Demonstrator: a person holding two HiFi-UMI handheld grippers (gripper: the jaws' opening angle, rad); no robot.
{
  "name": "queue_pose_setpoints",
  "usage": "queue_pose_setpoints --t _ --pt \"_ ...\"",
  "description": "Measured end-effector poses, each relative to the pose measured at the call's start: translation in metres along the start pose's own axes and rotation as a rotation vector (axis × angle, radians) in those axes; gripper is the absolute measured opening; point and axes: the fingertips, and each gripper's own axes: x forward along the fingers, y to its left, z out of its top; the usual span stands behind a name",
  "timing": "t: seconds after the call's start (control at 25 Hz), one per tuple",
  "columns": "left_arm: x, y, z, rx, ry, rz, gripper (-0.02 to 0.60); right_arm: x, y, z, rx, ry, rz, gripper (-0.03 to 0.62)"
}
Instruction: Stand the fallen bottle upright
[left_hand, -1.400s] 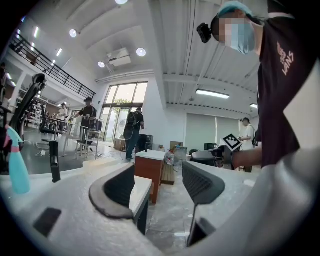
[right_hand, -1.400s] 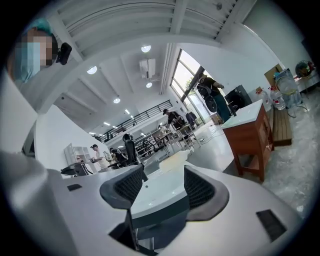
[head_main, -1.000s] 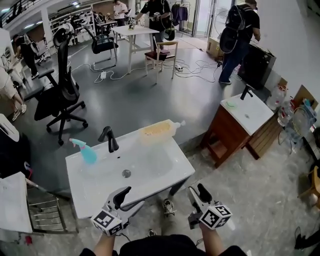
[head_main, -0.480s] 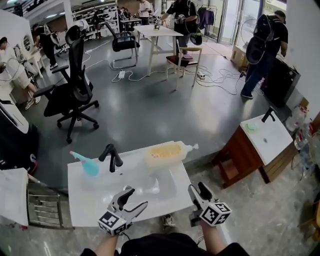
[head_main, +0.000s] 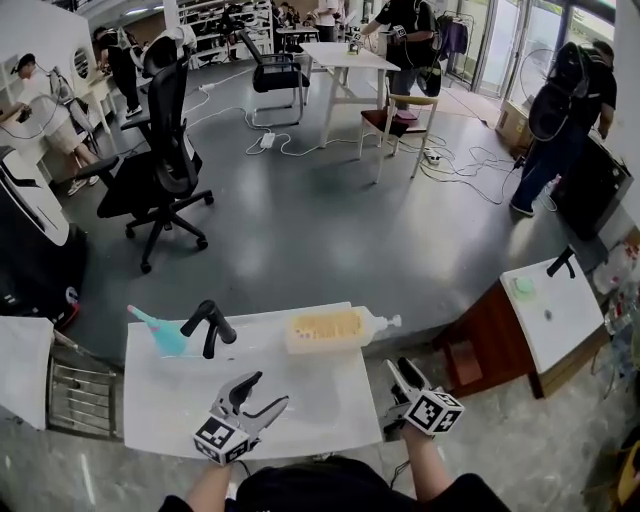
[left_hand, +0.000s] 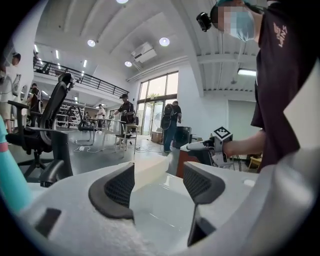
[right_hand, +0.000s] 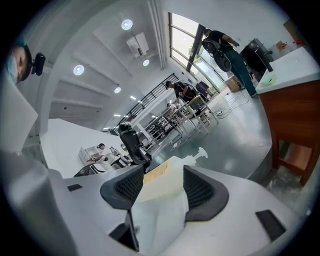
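The fallen bottle (head_main: 325, 330), a large pale pump dispenser with yellowish contents, is lying on its side along the far edge of the white desk (head_main: 300, 395), its pump head pointing toward the person's right. A black faucet (head_main: 207, 325) and a teal spray bottle (head_main: 160, 335) are standing to its left, apart from it.

The left hand-held gripper (head_main: 265, 392) is hovering over the near part of the desk with its jaws spread and nothing between them. The right hand-held gripper (head_main: 400, 372) is hanging at the desk's near right edge, likewise spread and empty. Its own view is framing the bottle's body between the two pads, though the bottle is sitting farther back, untouched.

Judging by its bulk and contents, the bottle is likely carrying some weight, and its smooth plastic walls are probably going to flex and slip under a hard pinch. The pump stem is looking too thin and loose to serve as a handle. A hold across the body near the shoulder, where the shell is stiffest, is appearing the safer choice. The other hand-held gripper could be bracing the base as the bottle is pivoting up, since the contents may be shifting as it rises.
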Motion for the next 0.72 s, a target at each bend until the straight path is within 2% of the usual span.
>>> queue_pose_setpoints --t 0.16,0.36,0.56,0.72 --pt "0.022 0.010 -0.001 -0.009 0.031 0.053 0.298 0.026 -0.031 0.004 0.054 0.025 0.007 0.233" --pt "0.042 0.029 -0.027 0.012 0.084 0.078 0.298 0.064 -0.053 0.001 0.107 0.039 0.023 0.227" --pt "0.067 0.050 -0.043 0.023 0.122 0.094 0.298 0.092 -0.078 -0.002 0.316 -0.018 0.041 0.227" --pt "0.086 0.061 -0.056 0.008 0.169 0.093 0.298 0.102 -0.113 -0.006 0.501 -0.065 -0.008 0.227"
